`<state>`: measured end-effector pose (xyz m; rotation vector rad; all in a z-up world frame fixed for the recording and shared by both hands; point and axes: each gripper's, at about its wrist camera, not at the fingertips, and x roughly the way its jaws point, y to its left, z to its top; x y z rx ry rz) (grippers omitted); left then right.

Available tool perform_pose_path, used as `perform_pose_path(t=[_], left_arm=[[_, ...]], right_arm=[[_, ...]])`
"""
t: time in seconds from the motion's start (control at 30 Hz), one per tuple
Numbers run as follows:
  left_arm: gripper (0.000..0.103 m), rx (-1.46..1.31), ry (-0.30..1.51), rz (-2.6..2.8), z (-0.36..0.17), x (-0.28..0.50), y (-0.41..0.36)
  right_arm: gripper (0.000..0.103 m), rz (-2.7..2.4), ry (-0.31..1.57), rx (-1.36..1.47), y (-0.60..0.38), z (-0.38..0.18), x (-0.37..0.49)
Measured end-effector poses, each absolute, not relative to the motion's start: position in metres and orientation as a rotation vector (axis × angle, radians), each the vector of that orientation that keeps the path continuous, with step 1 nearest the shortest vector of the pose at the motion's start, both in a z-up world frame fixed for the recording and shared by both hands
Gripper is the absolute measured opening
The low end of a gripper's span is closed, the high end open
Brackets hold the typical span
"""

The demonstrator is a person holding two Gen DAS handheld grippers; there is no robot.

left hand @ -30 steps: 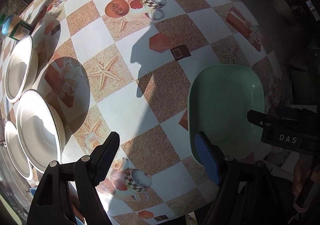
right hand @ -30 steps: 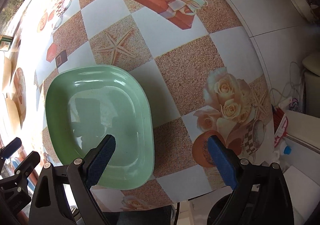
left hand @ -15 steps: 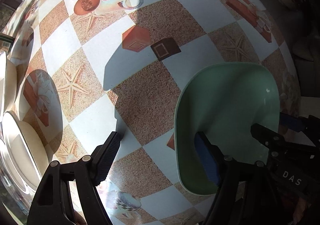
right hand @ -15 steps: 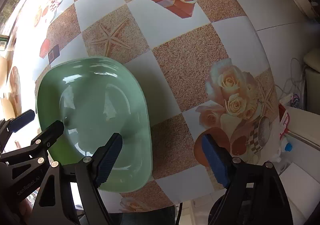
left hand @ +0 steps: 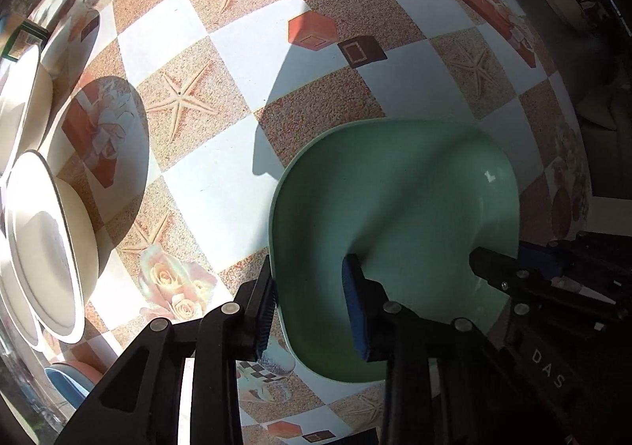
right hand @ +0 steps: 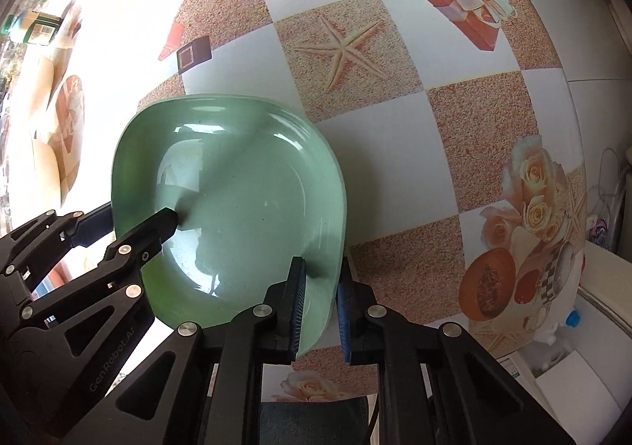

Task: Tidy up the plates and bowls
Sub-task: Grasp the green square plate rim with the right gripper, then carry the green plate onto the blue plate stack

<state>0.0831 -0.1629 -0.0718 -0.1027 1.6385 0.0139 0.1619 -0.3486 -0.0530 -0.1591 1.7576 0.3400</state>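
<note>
**Both grippers clamped on the green plate**

I have the left gripper (left hand: 312,308) closed on one rim of the green plate (left hand: 399,208), one pad outside the wall and the other inside the well. My right gripper (right hand: 320,308) pinches the opposite rim the same way, its jaws having just closed onto the edge. The left gripper's jaws have just closed too, with the plate's wall between them.

The plate sits on the patterned tablecloth (right hand: 395,129), close to the table's near edge and toward its right-hand corner as I look from the left wrist camera. I cannot tell whether it is lifted or resting on the cloth.

Along the table's left edge stand white bowls (left hand: 43,247), well apart from the plate. A green-labelled container (right hand: 35,28) stands at the far left side.
</note>
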Motion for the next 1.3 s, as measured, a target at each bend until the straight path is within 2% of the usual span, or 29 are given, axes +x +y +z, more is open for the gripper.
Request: perform_pose_path(t=[0.4,0.7,1.3], left_arm=[[0.036,-0.169,1.663,0.113,-0.075,0.004,-0.102],[0.036,-0.21,1.611,0.165,-0.063,-0.051,-0.06],[0.036,-0.254,1.536,0.25,-0.026,-0.088,-0.076]], right_arm=[[0.018,0.476,1.801,-0.292,-0.287,-0.06,0.106],[0.018,0.536,1.775,-0.35,-0.251,-0.05,0.083],[0.018,0.609,1.706,-0.438,-0.21,-0.017,0.041]])
